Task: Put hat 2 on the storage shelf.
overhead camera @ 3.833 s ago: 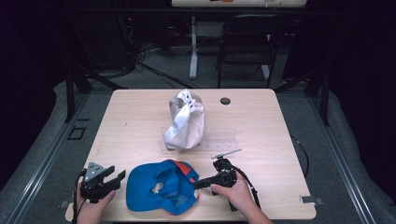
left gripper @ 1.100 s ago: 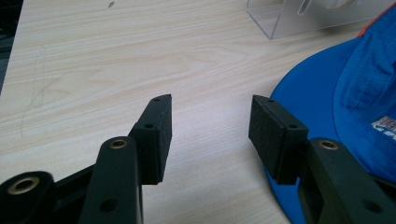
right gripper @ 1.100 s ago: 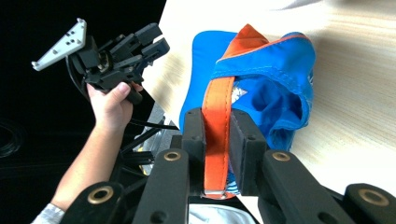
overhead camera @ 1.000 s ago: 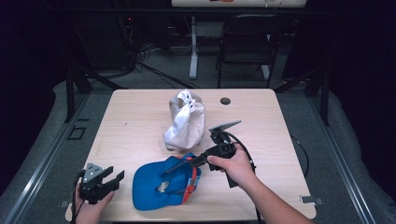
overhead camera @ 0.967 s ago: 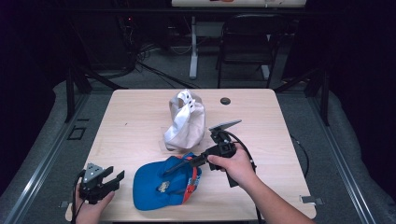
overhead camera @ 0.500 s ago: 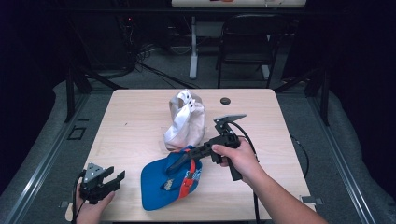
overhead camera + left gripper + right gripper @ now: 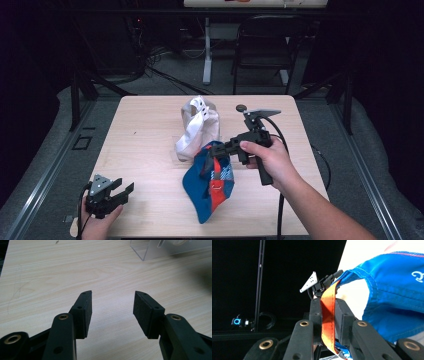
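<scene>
Pale wood-grain table point(image 7: 145, 150); right gripper point(image 7: 216, 149) pinches blue fabric cap point(image 7: 210, 187).

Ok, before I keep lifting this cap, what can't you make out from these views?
- Blue fabric cap: right gripper hides the gripped orange strap in the high view.
- White mark on the cap: cut off by the right gripper view's edge.
- Clear plastic stand: top cut off in the left gripper view.
- Small dark round object: too small, high view.
</scene>
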Motion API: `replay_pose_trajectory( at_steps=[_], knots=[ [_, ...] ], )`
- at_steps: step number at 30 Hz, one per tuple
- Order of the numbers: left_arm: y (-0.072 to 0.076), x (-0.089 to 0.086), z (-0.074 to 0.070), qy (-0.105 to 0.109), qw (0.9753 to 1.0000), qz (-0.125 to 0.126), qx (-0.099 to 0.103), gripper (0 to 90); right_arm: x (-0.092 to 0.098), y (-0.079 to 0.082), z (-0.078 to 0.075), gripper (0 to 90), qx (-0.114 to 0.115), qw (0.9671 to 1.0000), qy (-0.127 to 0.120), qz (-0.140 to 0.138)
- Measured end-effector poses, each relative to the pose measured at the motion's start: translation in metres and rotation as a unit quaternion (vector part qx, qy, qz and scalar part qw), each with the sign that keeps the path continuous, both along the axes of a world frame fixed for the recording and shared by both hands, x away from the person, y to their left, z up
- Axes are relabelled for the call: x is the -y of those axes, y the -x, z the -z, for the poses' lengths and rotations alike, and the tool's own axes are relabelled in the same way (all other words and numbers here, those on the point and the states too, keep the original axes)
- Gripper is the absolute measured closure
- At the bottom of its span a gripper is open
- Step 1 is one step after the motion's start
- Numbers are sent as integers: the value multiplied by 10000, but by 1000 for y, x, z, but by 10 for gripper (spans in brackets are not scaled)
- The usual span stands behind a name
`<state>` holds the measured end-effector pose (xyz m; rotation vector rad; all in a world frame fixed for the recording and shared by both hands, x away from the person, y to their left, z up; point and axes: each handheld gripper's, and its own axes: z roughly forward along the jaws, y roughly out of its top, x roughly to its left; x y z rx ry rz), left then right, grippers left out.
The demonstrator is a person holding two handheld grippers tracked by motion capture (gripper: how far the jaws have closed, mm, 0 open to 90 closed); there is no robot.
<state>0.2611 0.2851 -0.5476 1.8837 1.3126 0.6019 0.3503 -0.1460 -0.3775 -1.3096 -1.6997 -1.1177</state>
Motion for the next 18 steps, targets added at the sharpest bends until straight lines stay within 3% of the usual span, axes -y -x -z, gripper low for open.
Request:
replay_pose_trajectory(
  at_steps=[5, 18],
  knots=[
    [-4, 4, 1, 6, 10000, 59, -5, 502, 20, 2, -9, 778, 3, 9996, 35, 276],
    [-16, 13, 0, 40, 9997, 239, -12, 498, 62, -1, -24, 777, -37, 9957, -274, 879]
  ],
)
